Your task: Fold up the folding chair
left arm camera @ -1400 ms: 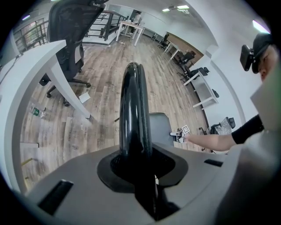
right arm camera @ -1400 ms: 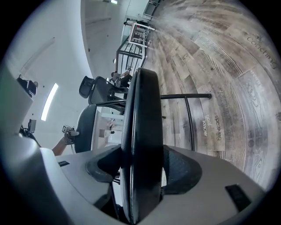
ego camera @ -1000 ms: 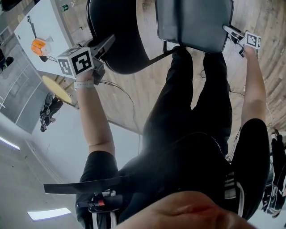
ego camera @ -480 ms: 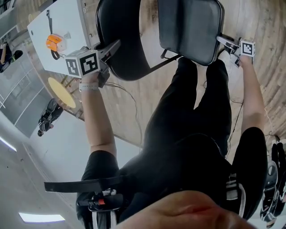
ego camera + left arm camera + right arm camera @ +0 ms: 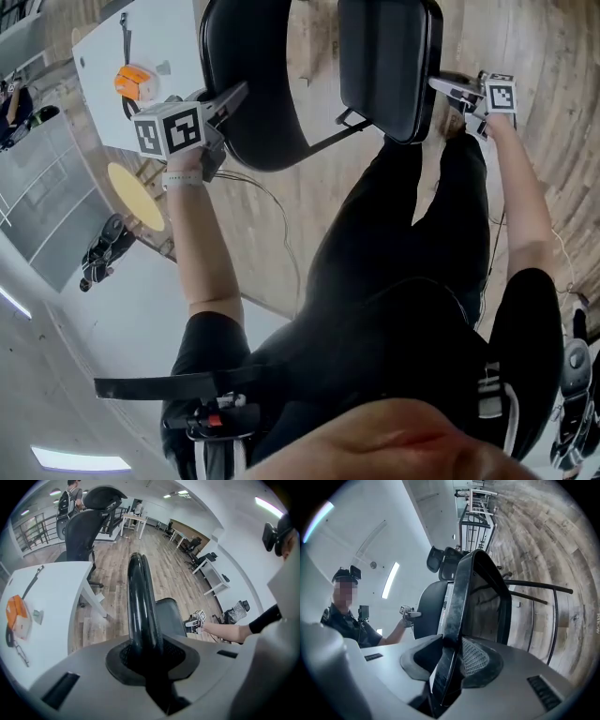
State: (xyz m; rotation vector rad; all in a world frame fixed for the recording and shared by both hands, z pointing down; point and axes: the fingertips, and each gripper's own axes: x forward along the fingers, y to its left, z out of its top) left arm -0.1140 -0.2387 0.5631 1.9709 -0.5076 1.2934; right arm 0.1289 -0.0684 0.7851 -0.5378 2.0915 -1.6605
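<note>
The black folding chair hangs between my two grippers. My left gripper (image 5: 228, 99) is shut on the rounded rim of the backrest (image 5: 253, 75). In the left gripper view that rim (image 5: 140, 597) runs straight up out of the left gripper (image 5: 147, 656). My right gripper (image 5: 446, 87) holds the front edge of the seat (image 5: 389, 61), which is tipped up almost on edge. In the right gripper view the seat's rim (image 5: 459, 597) sits between the closing jaws of the right gripper (image 5: 450, 663), and both pads touch it. The chair's thin legs (image 5: 539, 590) stick out to the right.
A white table (image 5: 103, 52) with an orange item (image 5: 136, 82) stands left of the chair, and a round yellow table (image 5: 136, 197) is beside it. Office chairs (image 5: 86, 522) and a railing (image 5: 476, 524) stand further off on the wooden floor. A cable (image 5: 267, 202) lies on the floor.
The seat has swung up from nearly flat to almost on edge, toward the backrest. My right gripper rose with it and moved left. The left gripper lifted slightly with the backrest.
</note>
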